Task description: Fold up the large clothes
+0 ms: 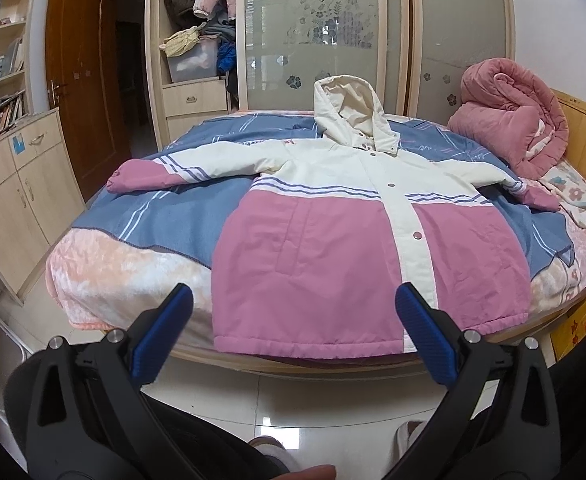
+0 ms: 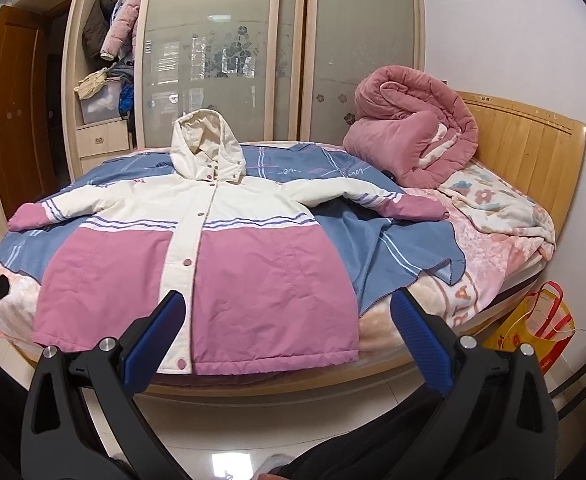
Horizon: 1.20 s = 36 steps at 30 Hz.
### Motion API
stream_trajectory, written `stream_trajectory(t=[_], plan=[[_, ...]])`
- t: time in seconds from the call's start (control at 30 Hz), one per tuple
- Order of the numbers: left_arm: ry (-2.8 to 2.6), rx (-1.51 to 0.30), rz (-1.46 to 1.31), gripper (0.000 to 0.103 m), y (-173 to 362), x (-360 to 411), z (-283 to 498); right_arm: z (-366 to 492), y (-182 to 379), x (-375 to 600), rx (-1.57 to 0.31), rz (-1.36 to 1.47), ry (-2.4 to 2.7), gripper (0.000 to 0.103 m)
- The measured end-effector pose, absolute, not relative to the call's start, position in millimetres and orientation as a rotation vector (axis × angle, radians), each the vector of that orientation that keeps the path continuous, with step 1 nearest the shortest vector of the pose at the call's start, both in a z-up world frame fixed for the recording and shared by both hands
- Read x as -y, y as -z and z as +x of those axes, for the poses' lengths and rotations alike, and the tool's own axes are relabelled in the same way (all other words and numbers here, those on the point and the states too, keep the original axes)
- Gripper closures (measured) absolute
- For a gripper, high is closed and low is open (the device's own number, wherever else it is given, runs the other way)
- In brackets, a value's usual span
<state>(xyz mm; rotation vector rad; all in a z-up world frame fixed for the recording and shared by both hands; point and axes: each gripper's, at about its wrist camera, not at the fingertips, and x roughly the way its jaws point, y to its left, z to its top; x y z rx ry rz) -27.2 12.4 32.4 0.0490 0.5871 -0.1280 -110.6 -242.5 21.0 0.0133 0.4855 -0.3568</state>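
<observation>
A large pink and cream hooded jacket lies flat, front up and buttoned, on the bed, sleeves spread to both sides and hood toward the wardrobe. It also shows in the right wrist view. My left gripper is open and empty, held in front of the jacket's hem near the bed's front edge. My right gripper is open and empty, held in front of the hem's right corner. Neither gripper touches the jacket.
The bed carries a blue striped blanket under the jacket. A rolled pink quilt lies by the wooden headboard. A wardrobe stands behind the bed, a cabinet to the left, a yellow bag on the floor at right.
</observation>
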Motion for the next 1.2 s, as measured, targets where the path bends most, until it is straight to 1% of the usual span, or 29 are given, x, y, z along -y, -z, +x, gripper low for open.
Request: stream_trajectory(t=[0.2,0.47,0.67,0.77,0.93,1.0,1.2], plan=[[0.112,-0.596,0.054,0.002,-34,-20,-25,-109,-30,230,-0.476,-0.014,0.365,0.001],[0.079,-0.622,0.056,0.002,-29,-19,-15,-88,-15,248,-0.505,0.01,0.367,0.001],[0.079,-0.629,0.091,0.002,-21,-9,3,-70,-3,262,-0.539,0.046,0.348,0.001],[0.194,-0.633,0.025,0.002,-22,-12,11,-62,-1,271,-0.549,0.06,0.35,0.001],[0.127,-0.669,0.057,0.002,-20,-1,38,-42,2,284,-0.592,0.078,0.335,0.001],[0.098,-0.695,0.099,0.002,-19,7,54,-32,-5,287,-0.589,0.074,0.324,0.001],[0.134,-0.651,0.147,0.002,-36,23,90,-9,-51,307,-0.471,0.084,0.329,0.001]])
